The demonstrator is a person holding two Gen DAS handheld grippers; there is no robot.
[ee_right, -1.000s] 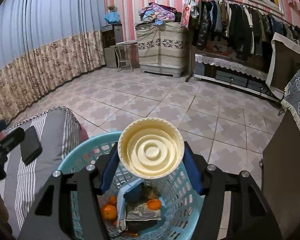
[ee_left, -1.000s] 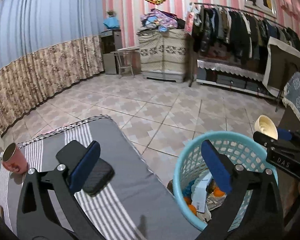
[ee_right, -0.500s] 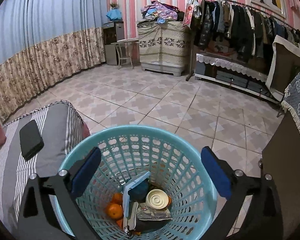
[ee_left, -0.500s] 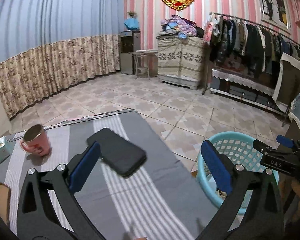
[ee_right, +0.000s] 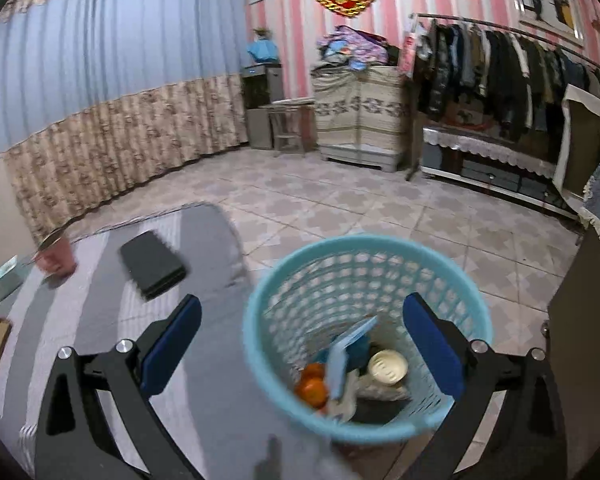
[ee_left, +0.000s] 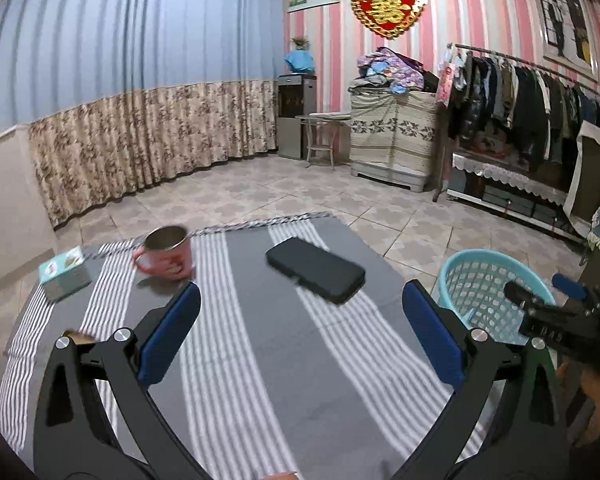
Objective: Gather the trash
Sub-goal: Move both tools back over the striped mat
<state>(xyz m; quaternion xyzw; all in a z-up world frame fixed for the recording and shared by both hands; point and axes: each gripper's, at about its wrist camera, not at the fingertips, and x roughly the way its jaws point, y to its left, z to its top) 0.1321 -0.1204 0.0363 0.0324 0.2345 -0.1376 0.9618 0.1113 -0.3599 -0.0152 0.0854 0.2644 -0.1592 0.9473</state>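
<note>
A small teal box [ee_left: 63, 273] is lying near the table's [ee_left: 260, 360] far left corner, a pink mug [ee_left: 168, 253] standing just to its right, and a black phone [ee_left: 315, 270] is resting toward the far right edge. The left gripper [ee_left: 300, 340] is hanging wide and empty over the striped cloth. Beside the table's right edge, the blue basket [ee_right: 260, 344] is holding oranges [ee_right: 313, 386], a cream lid [ee_right: 387, 367] and other trash, the right gripper [ee_right: 300, 344] spreading wide above its rim.

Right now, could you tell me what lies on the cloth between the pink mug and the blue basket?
A black phone lies flat between the pink mug and the blue basket, shown best in the left wrist view.
</note>
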